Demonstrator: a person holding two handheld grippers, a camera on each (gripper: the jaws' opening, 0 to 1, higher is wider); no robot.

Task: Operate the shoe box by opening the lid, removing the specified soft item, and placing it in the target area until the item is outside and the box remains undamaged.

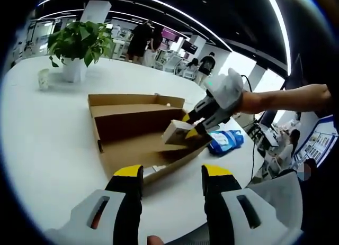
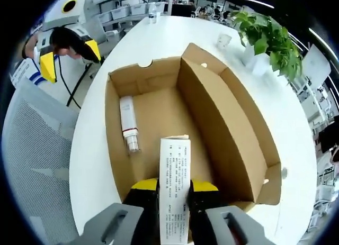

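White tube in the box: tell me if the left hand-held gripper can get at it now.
Probably yes: the shoe box is open, the white tube lies uncovered, and the left hand-held gripper is open and empty.

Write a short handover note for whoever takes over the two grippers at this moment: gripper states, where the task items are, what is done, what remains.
Right gripper: shut on a small white carton, held over the open shoe box, near its front wall.
Left gripper: open, holding nothing, hovering just outside the box's near edge.
Lid: already open, folded back flat on the white table.
In the box: a white tube lies by the side wall.
A blue packet lies on the table beyond the box.
Left: carry the carton clear of the box and set it down; the target area is not marked.
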